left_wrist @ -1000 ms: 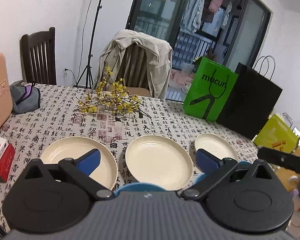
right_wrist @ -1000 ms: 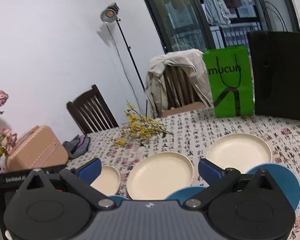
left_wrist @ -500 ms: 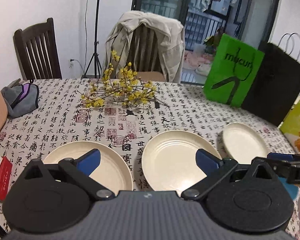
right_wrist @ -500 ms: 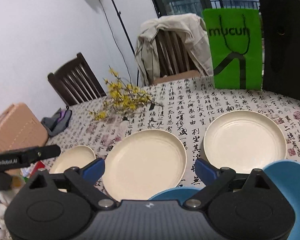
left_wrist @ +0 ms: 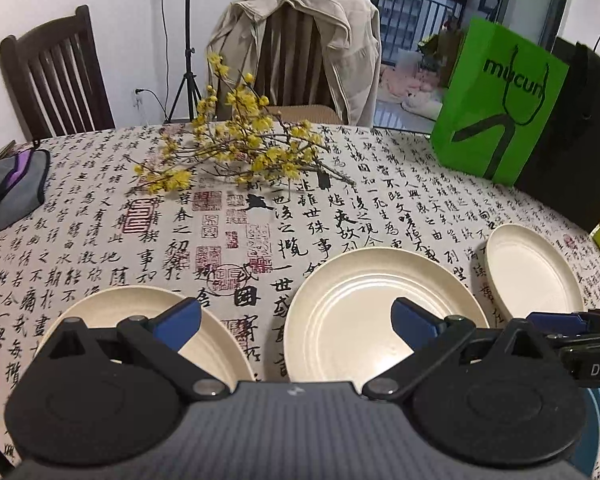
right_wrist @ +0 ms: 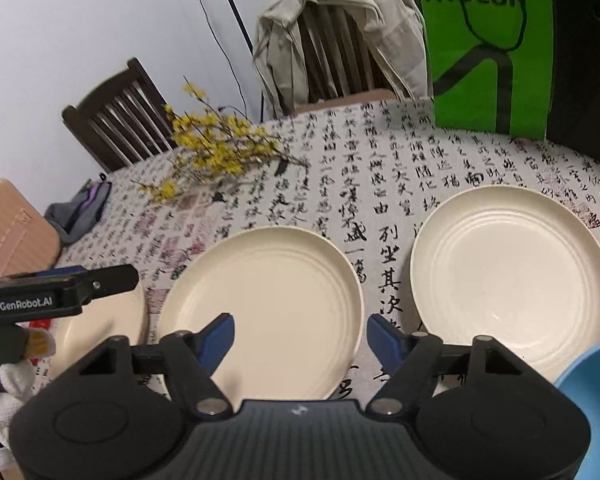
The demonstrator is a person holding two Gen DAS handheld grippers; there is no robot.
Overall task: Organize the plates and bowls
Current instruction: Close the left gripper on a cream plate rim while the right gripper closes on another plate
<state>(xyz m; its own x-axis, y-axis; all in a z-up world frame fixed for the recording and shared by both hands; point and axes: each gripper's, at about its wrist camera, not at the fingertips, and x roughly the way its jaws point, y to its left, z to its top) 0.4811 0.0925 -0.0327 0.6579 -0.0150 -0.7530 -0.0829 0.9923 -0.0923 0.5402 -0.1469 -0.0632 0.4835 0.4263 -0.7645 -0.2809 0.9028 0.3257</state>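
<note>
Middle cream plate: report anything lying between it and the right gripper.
Nothing visible does. The right gripper, jaws closing with nothing between them, hangs over the near rim of the middle round cream plate, which is bare.

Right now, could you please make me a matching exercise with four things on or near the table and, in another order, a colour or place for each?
Things:
1. middle plate
2. paper bag with lettering
3. flower branches
4. jacket

Descriptions:
A. yellow, lying on the tablecloth
B. draped over a chair back
C. cream, between two other plates
D. green, standing at the far edge

Pairs: 1-C, 2-D, 3-A, 4-B
</note>
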